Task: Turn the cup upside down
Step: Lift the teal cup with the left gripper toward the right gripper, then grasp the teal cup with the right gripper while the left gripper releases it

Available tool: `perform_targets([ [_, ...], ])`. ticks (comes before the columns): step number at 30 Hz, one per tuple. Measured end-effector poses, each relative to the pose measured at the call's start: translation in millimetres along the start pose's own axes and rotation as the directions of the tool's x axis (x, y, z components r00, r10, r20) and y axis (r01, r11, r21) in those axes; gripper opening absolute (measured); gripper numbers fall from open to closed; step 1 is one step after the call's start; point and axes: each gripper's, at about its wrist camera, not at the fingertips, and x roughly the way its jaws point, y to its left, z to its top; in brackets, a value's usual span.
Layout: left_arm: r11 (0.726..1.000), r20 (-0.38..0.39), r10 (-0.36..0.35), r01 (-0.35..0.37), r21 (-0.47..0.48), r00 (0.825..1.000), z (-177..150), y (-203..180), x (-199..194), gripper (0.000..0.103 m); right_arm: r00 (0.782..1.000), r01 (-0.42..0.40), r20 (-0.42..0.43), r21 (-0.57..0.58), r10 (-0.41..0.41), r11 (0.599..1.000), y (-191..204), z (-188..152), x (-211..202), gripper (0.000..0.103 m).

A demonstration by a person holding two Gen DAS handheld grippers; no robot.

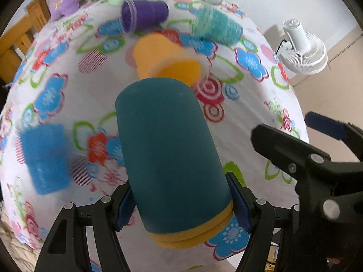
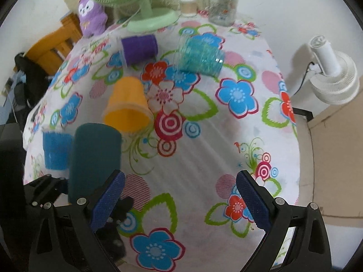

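Observation:
My left gripper (image 1: pixel 181 206) is shut on a dark teal cup (image 1: pixel 168 154) with a yellow rim band, held above the flowered tablecloth (image 1: pixel 247 122), its closed base pointing away from the camera. The same cup (image 2: pixel 95 158) shows at the left of the right wrist view, bottom end up. My right gripper (image 2: pixel 181 201) is open and empty over the cloth; it also shows at the right edge of the left wrist view (image 1: pixel 281 131).
An orange cup (image 2: pixel 127 106), a purple cup (image 2: pixel 139 48) and a clear teal cup (image 2: pixel 199 56) lie on their sides. A blue cup (image 2: pixel 55 150) stands at the left. A green fan (image 2: pixel 145 11), a purple plush (image 2: pixel 91 15) and jars (image 2: pixel 223 6) stand at the back. A white fan (image 2: pixel 333 72) stands past the right edge.

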Motion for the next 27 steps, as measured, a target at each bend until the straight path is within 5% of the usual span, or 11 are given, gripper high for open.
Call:
perform_targets([
  [8,1.000,-0.005,-0.002,0.002,-0.023,1.000,-7,-3,23,0.075,0.999,-0.018,-0.042,-0.026,0.017,1.000,-2,-4,23,0.100],
  [12,0.999,0.008,0.016,-0.017,0.028,1.000,-8,-7,23,0.097,0.998,-0.017,-0.057,-0.028,0.016,0.999,-1,-5,29,0.099],
  [15,0.998,-0.015,0.046,-0.046,0.038,0.999,-7,-5,20,0.098,0.998,-0.031,-0.055,-0.017,0.030,0.999,0,-4,25,0.099],
  [27,0.990,0.021,0.110,-0.111,0.087,0.994,-3,24,-52,0.099,0.999,-0.037,-0.004,0.070,0.037,0.997,28,6,-16,0.099],
])
